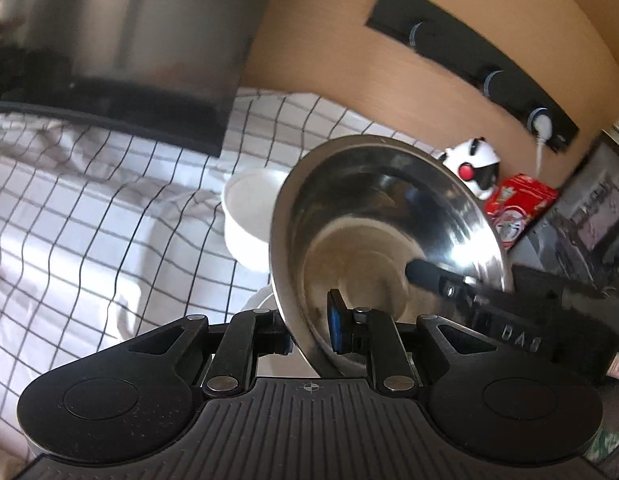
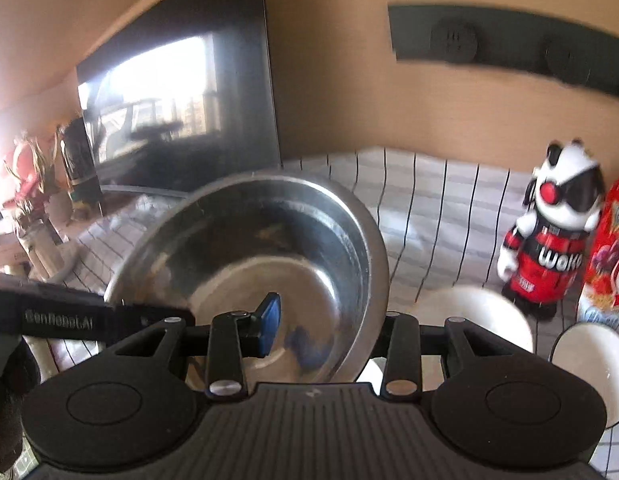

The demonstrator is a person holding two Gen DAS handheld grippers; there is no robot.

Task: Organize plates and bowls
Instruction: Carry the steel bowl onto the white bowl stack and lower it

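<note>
Both grippers are clamped on one steel bowl [image 1: 389,236]: the left gripper [image 1: 309,332] pinches its near rim, one blue pad inside the bowl and the other outside, while the right gripper [image 2: 325,324] grips the opposite side of the rim the same way, its inner pad [image 2: 271,316] showing against the polished wall. The bowl is carried tilted, clear of the checked cloth [image 1: 89,208], so the step in hand looks like a two-handed transfer of this bowl toward the other crockery. A white bowl [image 1: 249,216] sits on the cloth just beyond it in the left view; the right view shows a white dish [image 2: 473,312] and another white plate [image 2: 589,360] beside it, near the lower right. The next move probably calls for levelling the bowl, bringing it over its stacking spot and lowering with both hands in step before either grip loosens. Room is tight to the right, where a panda figurine [image 2: 549,240] and a red snack packet [image 2: 609,248] stand near the dishes against the wall; a dark screen [image 2: 181,100] bounds the left back. Bare cloth lies open at the front left.
</note>
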